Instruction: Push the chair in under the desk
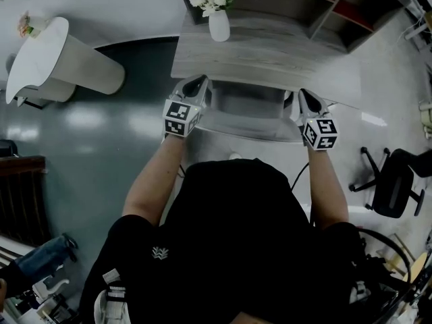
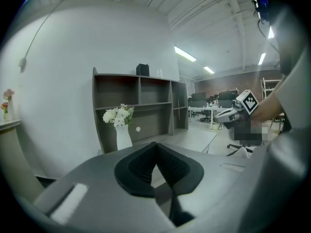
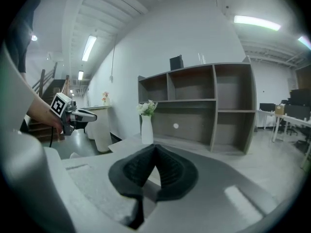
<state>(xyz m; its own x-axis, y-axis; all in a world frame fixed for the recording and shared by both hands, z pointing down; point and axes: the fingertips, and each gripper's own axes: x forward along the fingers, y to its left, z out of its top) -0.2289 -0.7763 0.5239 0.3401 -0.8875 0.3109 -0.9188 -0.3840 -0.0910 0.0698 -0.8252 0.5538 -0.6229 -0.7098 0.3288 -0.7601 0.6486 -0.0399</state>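
We hold the left gripper (image 1: 196, 86) and the right gripper (image 1: 305, 100) clenched tight on nothing, one at each end of the pale grey chair (image 1: 246, 117), which stands at the edge of the light wood-grain desk (image 1: 270, 52). The push looks to be in hand. Next we need an even forward press from both sides.

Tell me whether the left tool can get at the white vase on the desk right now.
Probably yes. The vase stands upright on the desk ahead of the left tool, with only bare desktop between them. The tool is shut, so it would need opening first.
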